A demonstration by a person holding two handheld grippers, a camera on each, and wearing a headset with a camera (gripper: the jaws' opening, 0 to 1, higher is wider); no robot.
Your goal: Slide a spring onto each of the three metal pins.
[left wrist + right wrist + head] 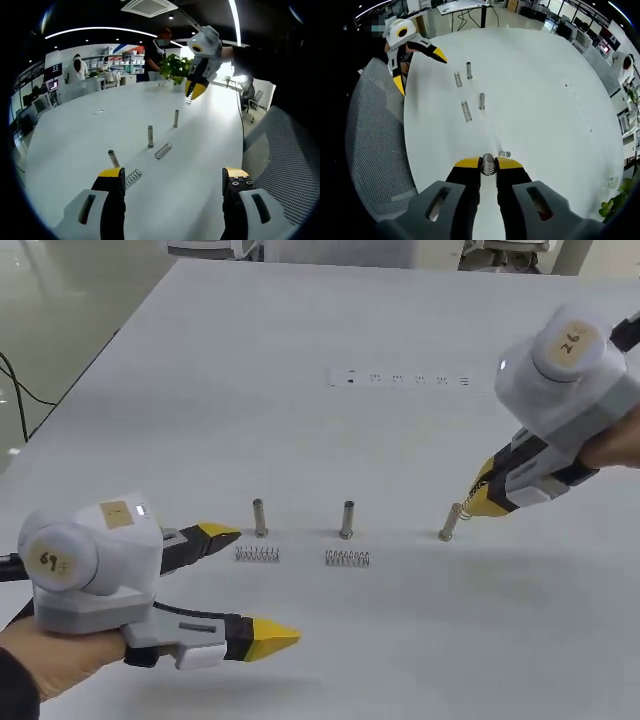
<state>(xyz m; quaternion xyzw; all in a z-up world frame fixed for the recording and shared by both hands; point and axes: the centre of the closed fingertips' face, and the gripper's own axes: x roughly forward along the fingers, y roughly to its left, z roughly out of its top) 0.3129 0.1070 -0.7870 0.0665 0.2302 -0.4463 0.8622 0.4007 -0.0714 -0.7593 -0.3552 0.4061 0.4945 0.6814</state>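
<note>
Three metal pins stand in a row on the white table: left pin (259, 518), middle pin (347, 520), right pin (449, 523). One spring (257, 554) lies in front of the left pin, another spring (347, 558) in front of the middle pin. My right gripper (479, 494) is shut on a third spring (488, 164), held just above the right pin (504, 154). My left gripper (248, 585) hovers open at the near left, nothing between its fingers, with the left pin (114, 158) and its spring (132, 176) just ahead.
A white power strip (400, 378) lies flat at the table's far middle. The table's left edge (95, 355) drops to a glossy floor. A mesh chair (375, 145) stands by the table. People stand beyond the table's far end.
</note>
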